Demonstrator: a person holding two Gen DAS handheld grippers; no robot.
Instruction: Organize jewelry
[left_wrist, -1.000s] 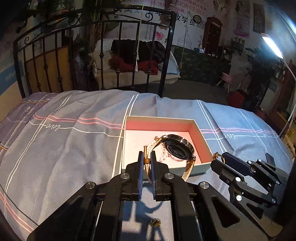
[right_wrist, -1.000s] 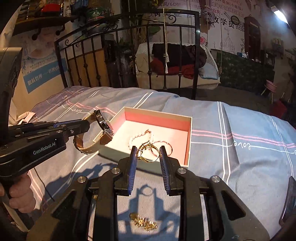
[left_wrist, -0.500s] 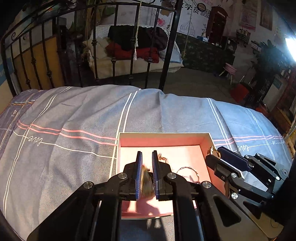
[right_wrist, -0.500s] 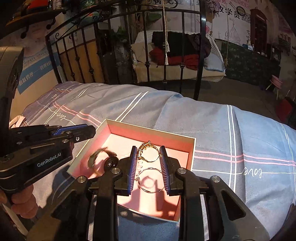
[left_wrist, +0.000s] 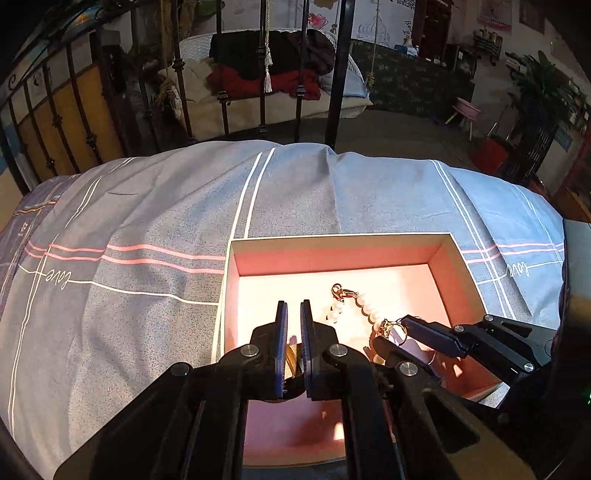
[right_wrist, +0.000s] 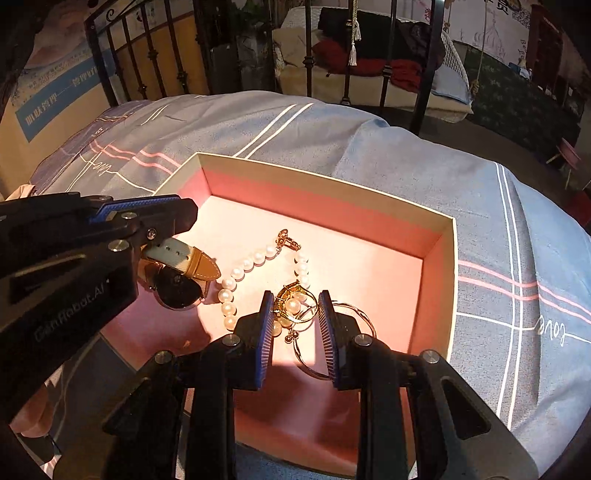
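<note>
A cream box with a pink inside lies on the bed; it also shows in the right wrist view. My left gripper is inside the box, shut on the tan strap of a watch; the strap shows between the pads. The watch's dark face rests near the box floor. My right gripper is shut on a gold hoop earring low in the box; it also shows in the left wrist view. A pearl bracelet and a thin bangle lie in the box.
The bed has a blue-grey cover with white and pink lines. A black iron bed frame stands at the far edge. My hand holds the left gripper's handle at the left.
Both grippers moved forward and down into the box. The watch came from above the box's near left edge to its floor. The earring came down over the pearl bracelet.
</note>
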